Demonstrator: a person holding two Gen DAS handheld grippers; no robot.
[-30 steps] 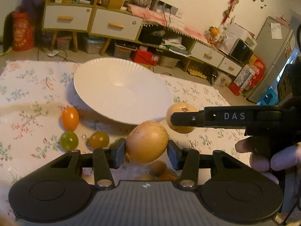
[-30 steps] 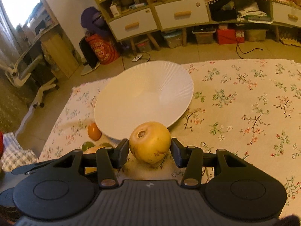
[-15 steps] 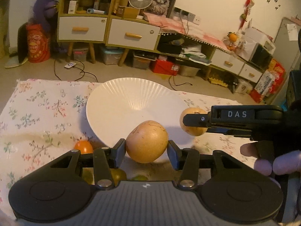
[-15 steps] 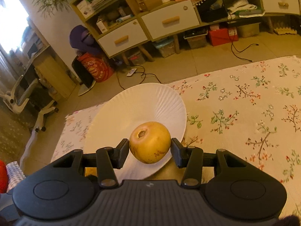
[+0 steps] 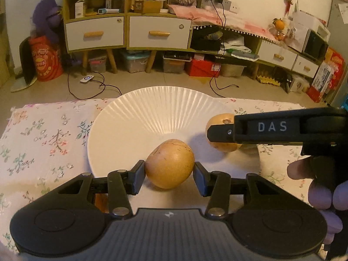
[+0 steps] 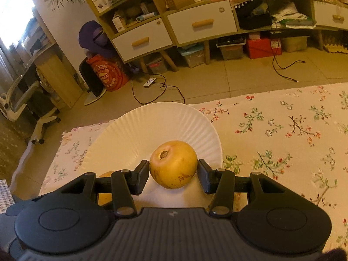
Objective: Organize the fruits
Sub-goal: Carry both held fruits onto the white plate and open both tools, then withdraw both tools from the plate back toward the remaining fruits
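A white ribbed plate (image 5: 152,113) (image 6: 156,121) lies on the floral cloth. My left gripper (image 5: 169,177) is shut on a round brownish-yellow fruit (image 5: 169,158), held over the plate's near part. My right gripper (image 6: 173,177) is shut on a yellow fruit (image 6: 174,161) with its stem pit facing up, above the plate's near right rim. In the left wrist view the right gripper (image 5: 219,133) comes in from the right with its fruit (image 5: 221,118) at the plate's right rim. The left-held fruit (image 6: 106,175) peeks out behind my right gripper's left finger.
The floral cloth (image 5: 43,134) (image 6: 282,130) spreads to both sides of the plate, its far edge just behind it. A small orange fruit (image 5: 101,200) shows under the left gripper's linkage. A person's fingers (image 5: 304,174) hold the right gripper. Floor cables and drawer cabinets lie beyond.
Both grippers carried their fruits forward, from beside the plate to above its near part. The small tomatoes on the cloth slid out of sight beneath the left gripper. Both grips stayed the same.
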